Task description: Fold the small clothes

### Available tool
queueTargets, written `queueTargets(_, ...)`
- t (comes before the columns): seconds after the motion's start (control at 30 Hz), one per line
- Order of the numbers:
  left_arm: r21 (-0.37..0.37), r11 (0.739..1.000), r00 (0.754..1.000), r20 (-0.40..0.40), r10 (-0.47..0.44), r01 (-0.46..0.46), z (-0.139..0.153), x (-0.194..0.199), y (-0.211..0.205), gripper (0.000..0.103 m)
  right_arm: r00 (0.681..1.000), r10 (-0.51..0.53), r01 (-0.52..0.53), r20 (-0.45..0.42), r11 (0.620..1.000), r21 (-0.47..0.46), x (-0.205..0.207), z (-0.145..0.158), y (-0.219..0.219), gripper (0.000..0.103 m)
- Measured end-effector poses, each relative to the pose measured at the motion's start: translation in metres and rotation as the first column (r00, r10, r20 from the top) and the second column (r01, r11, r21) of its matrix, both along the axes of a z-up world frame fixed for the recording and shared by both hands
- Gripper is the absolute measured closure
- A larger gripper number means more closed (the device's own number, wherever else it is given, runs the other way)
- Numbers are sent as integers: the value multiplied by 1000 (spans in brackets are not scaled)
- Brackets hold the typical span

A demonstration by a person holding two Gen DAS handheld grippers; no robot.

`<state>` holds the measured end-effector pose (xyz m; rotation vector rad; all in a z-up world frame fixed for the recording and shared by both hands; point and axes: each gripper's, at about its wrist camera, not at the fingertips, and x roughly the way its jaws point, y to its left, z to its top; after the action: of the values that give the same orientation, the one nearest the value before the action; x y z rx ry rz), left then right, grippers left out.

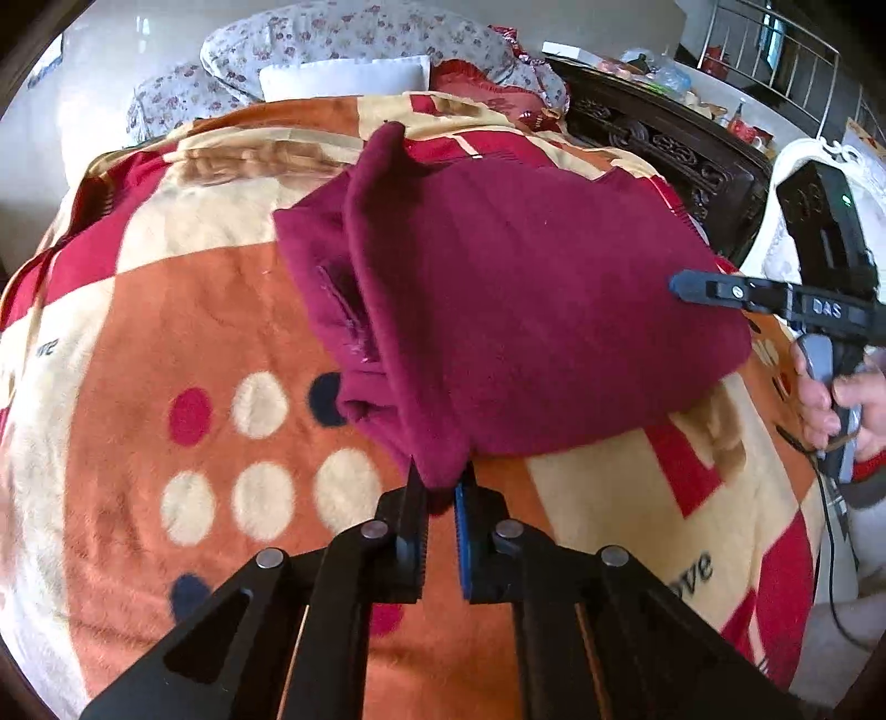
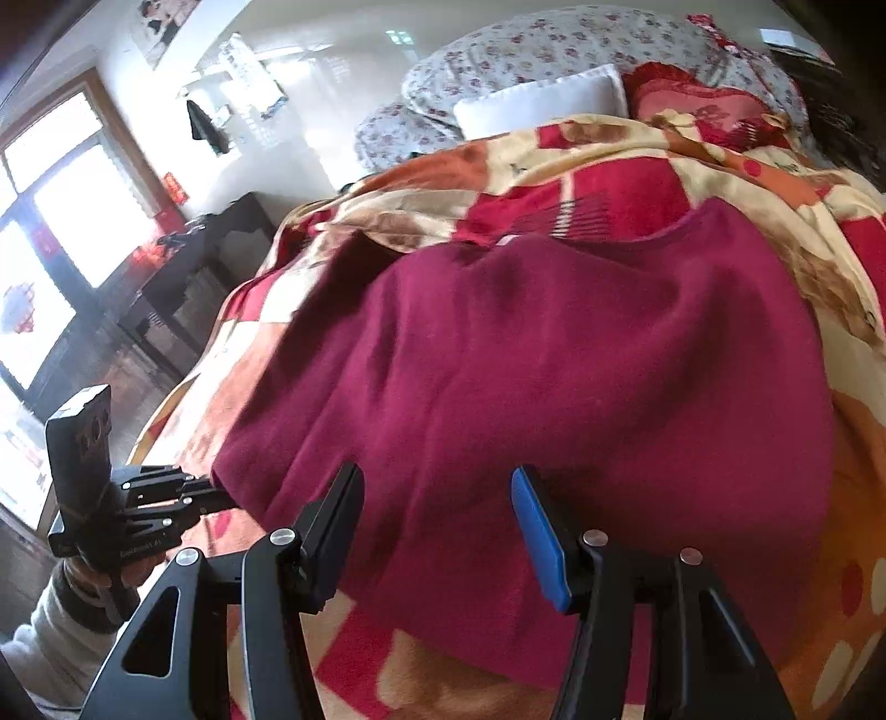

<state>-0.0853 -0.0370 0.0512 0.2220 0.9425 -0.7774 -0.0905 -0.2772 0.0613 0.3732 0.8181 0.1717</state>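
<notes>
A maroon fleece garment (image 1: 526,299) lies on a patterned blanket (image 1: 166,310) on a bed. One strip of it is folded over its left side. My left gripper (image 1: 441,482) is shut on the near corner of that strip. My right gripper (image 2: 437,487) is open and empty, hovering just above the garment's (image 2: 554,360) near edge. It also shows in the left wrist view (image 1: 678,286) at the garment's right side. The left gripper (image 2: 213,490) shows in the right wrist view at the garment's left edge.
Floral pillows (image 1: 343,44), a white pillow (image 1: 343,75) and a red cushion (image 1: 487,83) lie at the head of the bed. A dark carved wooden frame (image 1: 664,144) runs along the right side. A dark table (image 2: 183,277) stands left of the bed.
</notes>
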Motion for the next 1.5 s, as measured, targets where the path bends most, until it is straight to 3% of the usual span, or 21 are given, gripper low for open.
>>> queueTargets(0.13, 35, 999, 999, -38, 18, -17, -23, -2, 5, 95, 999, 10, -11, -53, 1000, -20, 16, -18, 6, 43)
queueTargets(0.2, 16, 999, 999, -42, 34, -34, -26, -3, 6, 95, 998, -2, 1, -64, 1000, -14, 22, -19, 7, 43)
queueTargets(0.33, -9, 999, 998, -42, 42, -43, -22, -5, 8, 95, 1000, 24, -24, -8, 999, 29, 36, 7, 19, 41)
queueTargets(0.53, -27, 997, 996, -60, 73, -75, -25, -6, 10, 94, 995, 81, -83, 50, 996, 42, 100, 26, 63, 41)
queueTargets(0.63, -38, 995, 994, -67, 89, -92, -25, -6, 9, 92, 996, 73, -70, 47, 995, -66, 136, 24, 85, 42)
queueTargets(0.7, -42, 994, 993, -70, 94, -97, -26, -5, 9, 90, 998, 45, -38, 36, 984, -173, 158, 18, 97, 56)
queueTargets(0.73, -46, 994, 993, -74, 97, -100, -27, -5, 11, 88, 999, 27, -21, 23, 974, -227, 170, 13, 103, 72)
queueTargets(0.77, -50, 994, 992, -80, 97, -102, -28, -4, 11, 86, 999, 33, -31, 4, 970, -240, 182, 7, 107, 78)
queueTargets(0.93, -77, 991, 989, -108, 103, -112, -31, 4, 14, 84, 1000, 22, -22, -3, 960, -280, 214, -11, 121, 78)
queueTargets(1.03, -82, 988, 986, -120, 118, -128, -30, 9, 15, 80, 1000, 17, -17, -5, 959, -282, 214, -8, 120, 78)
queueTargets(1.2, -52, 986, 984, -92, 151, -156, -26, 6, 14, 73, 1000, 22, -26, -21, 986, -166, 192, 3, 100, 78)
queueTargets(1.37, -26, 983, 983, -19, 181, -182, -13, -4, 13, 58, 1000, -2, 4, 12, 983, -183, 148, 16, 73, 68)
queueTargets(1.5, -24, 980, 980, 9, 198, -198, -2, -6, 11, 51, 999, -43, 44, 8, 974, -221, 123, 17, 44, 66)
